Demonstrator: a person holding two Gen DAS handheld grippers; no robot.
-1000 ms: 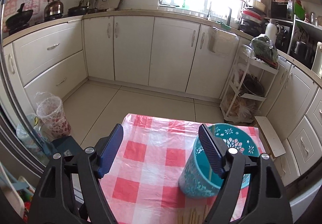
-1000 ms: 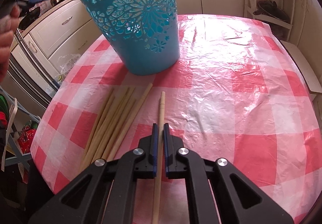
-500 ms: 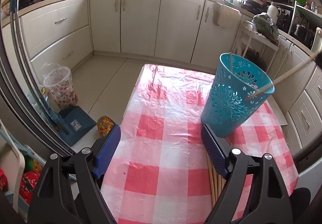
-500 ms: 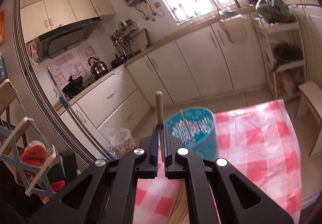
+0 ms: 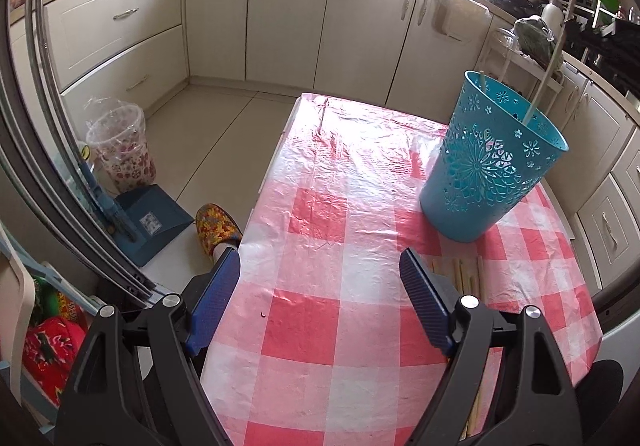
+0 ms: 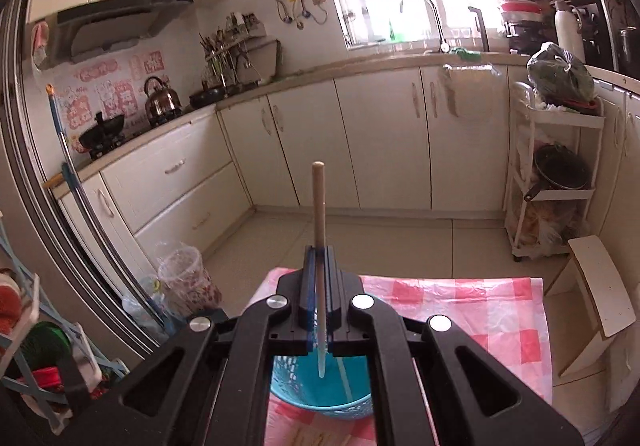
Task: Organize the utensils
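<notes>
A teal perforated basket [image 5: 492,169] stands on the red-checked tablecloth [image 5: 320,230], right of centre, with one chopstick leaning inside. A second wooden chopstick [image 5: 550,61] hangs steeply above its rim. In the right wrist view that chopstick [image 6: 319,205] stands upright with my right gripper [image 6: 319,258] shut on it, its lower tip over the basket's mouth [image 6: 320,386]. Several loose chopsticks [image 5: 460,274] lie on the cloth in front of the basket, just right of my left gripper [image 5: 320,278], which is open and empty above the cloth.
White kitchen cabinets [image 5: 288,13] ring the room. A lined bin [image 5: 122,149] and blue dustpan [image 5: 148,221] sit on the floor left of the table, beside a person's patterned slipper [image 5: 218,228]. A white rack [image 6: 554,181] stands at the right.
My right gripper lifted the chopstick off the cloth, turned it upright and brought it over the basket. My left gripper sank and pulled back toward the table's near end, staying open.
</notes>
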